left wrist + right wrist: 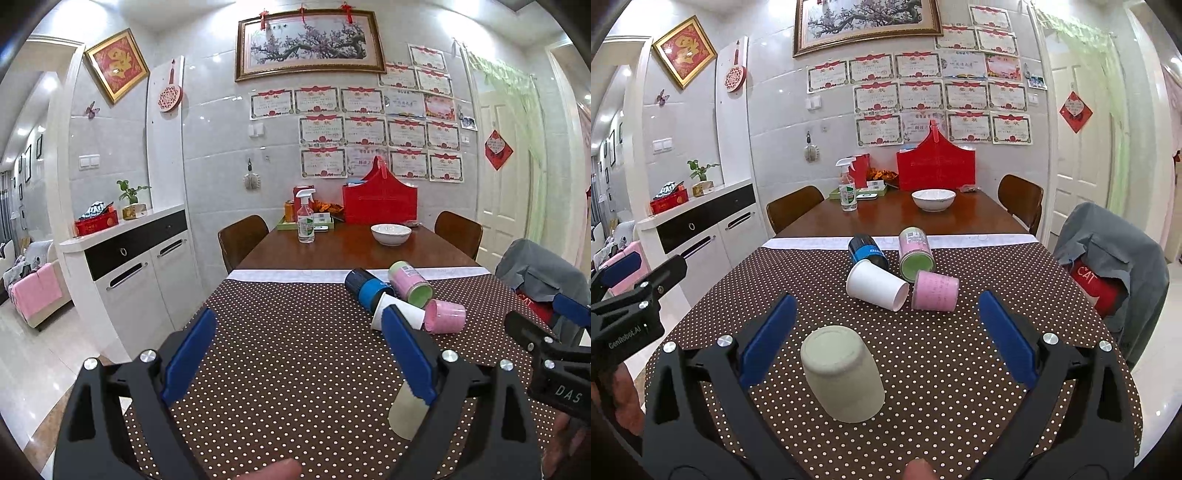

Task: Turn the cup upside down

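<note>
A pale green cup (843, 374) stands upside down on the dotted brown tablecloth (942, 350), near the left finger of my open, empty right gripper (890, 332). It also shows in the left wrist view (406, 413), partly hidden behind the right finger of my open, empty left gripper (299, 350). Further back several cups lie on their sides: a white paper cup (877, 284), a pink cup (935, 291), a pink and green cup (916, 253) and a blue and black cup (867, 252).
A white bowl (933, 199), a spray bottle (847, 190), a red bag (936, 166) and a tray of items stand at the table's far end. Wooden chairs flank the table. A chair draped with a grey jacket (1108, 258) is at right. A white cabinet (701, 229) stands left.
</note>
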A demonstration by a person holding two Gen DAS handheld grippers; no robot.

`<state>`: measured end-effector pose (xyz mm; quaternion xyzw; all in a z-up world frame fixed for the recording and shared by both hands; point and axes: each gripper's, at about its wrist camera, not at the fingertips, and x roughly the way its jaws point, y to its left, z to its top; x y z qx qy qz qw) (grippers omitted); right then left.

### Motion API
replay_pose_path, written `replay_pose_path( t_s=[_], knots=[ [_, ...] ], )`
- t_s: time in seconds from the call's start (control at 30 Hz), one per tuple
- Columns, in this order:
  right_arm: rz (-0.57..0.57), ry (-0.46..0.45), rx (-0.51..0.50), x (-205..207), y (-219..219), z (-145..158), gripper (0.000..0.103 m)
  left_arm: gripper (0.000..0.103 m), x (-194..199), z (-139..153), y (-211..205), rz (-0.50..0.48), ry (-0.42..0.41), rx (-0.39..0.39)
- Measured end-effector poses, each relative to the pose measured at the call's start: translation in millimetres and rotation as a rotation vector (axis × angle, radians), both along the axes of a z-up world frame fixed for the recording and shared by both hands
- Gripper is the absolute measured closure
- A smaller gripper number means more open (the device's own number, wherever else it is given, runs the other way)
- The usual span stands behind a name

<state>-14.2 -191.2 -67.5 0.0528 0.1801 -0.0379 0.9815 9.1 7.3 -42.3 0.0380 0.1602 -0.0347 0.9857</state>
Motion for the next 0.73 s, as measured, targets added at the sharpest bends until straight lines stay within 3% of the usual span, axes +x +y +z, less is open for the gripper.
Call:
replay_pose_path(
  t_s=[0.43,0.73],
  knots=[
    [0.018,-0.013,-0.012,2,9,6,0.006,0.013,-5,3,4,-0.011,-0.022,-0.018],
    [0.022,-0.015,-0.012,1,11,7,0.006,0.013,-6,4,1,0.015,-0.021,0.020]
  ],
)
